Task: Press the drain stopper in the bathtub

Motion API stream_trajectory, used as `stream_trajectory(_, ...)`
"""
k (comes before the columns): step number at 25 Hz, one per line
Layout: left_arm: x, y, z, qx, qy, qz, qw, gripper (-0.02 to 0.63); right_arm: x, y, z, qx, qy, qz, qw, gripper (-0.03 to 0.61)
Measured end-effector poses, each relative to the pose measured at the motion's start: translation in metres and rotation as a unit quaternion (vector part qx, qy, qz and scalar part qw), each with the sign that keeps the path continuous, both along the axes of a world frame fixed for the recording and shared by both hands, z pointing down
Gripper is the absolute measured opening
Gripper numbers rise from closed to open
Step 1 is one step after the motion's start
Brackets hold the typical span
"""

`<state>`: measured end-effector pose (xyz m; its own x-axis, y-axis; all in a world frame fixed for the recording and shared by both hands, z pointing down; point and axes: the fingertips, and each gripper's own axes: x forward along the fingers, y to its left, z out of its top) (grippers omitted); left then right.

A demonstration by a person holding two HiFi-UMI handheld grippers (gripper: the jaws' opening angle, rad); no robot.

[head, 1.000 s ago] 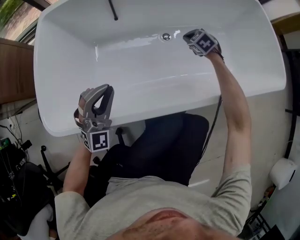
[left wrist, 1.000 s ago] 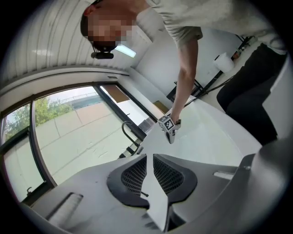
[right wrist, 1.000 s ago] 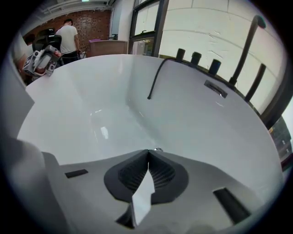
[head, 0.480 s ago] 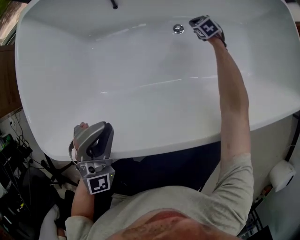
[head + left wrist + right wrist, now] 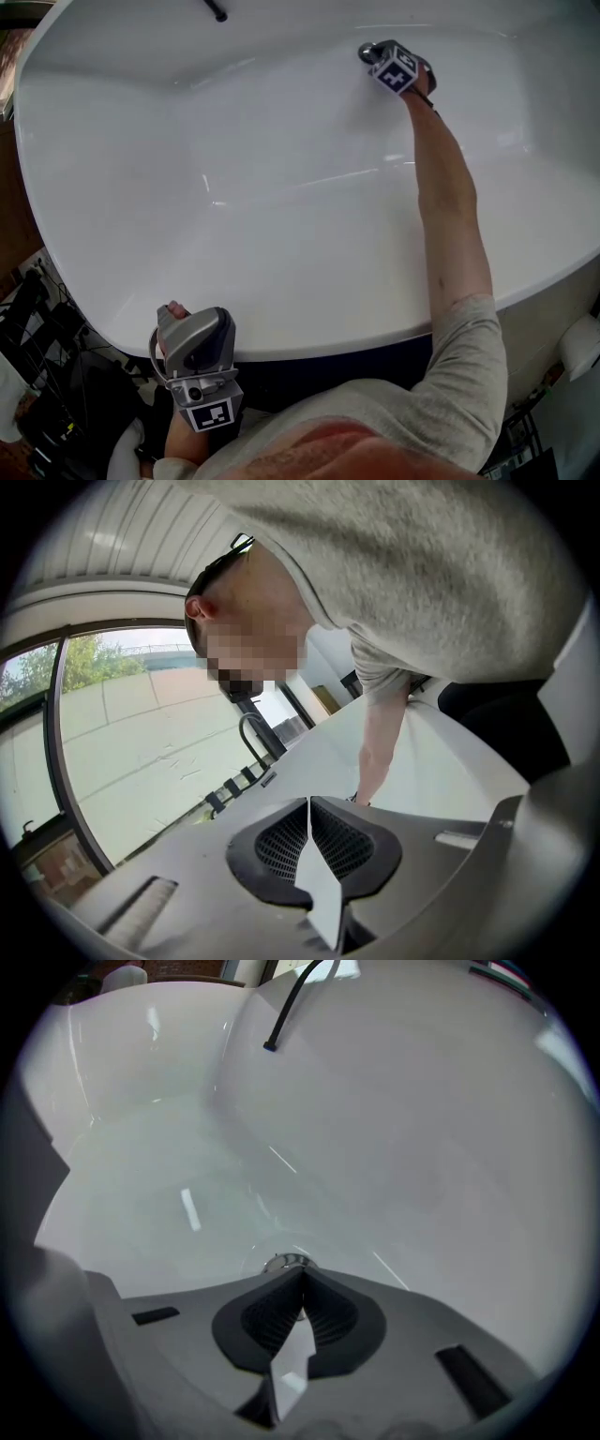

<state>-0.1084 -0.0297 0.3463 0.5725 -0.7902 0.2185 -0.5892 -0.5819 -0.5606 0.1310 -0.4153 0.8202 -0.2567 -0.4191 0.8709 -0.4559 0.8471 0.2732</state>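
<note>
The round chrome drain stopper (image 5: 287, 1263) sits on the floor of the white bathtub (image 5: 281, 216); in the head view the stopper (image 5: 367, 52) peeks out just left of my right gripper (image 5: 377, 58). That gripper is deep in the tub, jaws shut, with its tip right at the stopper's near edge in the right gripper view (image 5: 300, 1281); contact cannot be made out. My left gripper (image 5: 195, 330) is shut and empty, held outside the tub by its near rim. In the left gripper view (image 5: 309, 803) its closed jaws point up toward the person.
A black faucet spout (image 5: 292, 1002) reaches over the tub's far rim (image 5: 215, 11). Cables and dark equipment (image 5: 47, 375) lie on the floor at the left. A white object (image 5: 581, 347) stands at the right edge. The person's arm (image 5: 450, 216) stretches across the tub.
The right gripper has moved left and down onto the drain stopper, now partly covering it. The left gripper has dropped lower, off the rim. The head has leaned further over the tub.
</note>
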Motion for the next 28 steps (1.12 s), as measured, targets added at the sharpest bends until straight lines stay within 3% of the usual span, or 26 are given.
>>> stream_trajectory(6, 0.003, -0.003, -0.002, -0.012, 0.005, 0.007, 0.9999, 0.015, 0.008, -0.004, 0.022, 0.010, 0.012, 0.019, 1.000, 0.000)
stream_trajectory(15, 0.003, -0.002, 0.001, -0.021, 0.003, 0.007, 0.9998, 0.015, 0.002, -0.002, 0.027, 0.053, 0.106, -0.063, 0.991, 0.000)
stream_trajectory(23, 0.004, -0.003, 0.001, -0.014, 0.006, 0.005, 0.9999, 0.015, 0.003, -0.003, 0.029, 0.044, 0.095, -0.044, 0.993, 0.000)
stream_trajectory(28, 0.003, -0.002, 0.006, -0.013, 0.011, 0.021, 0.9996, 0.015, 0.008, -0.008, -0.032, 0.042, 0.091, -0.053, 0.994, 0.000)
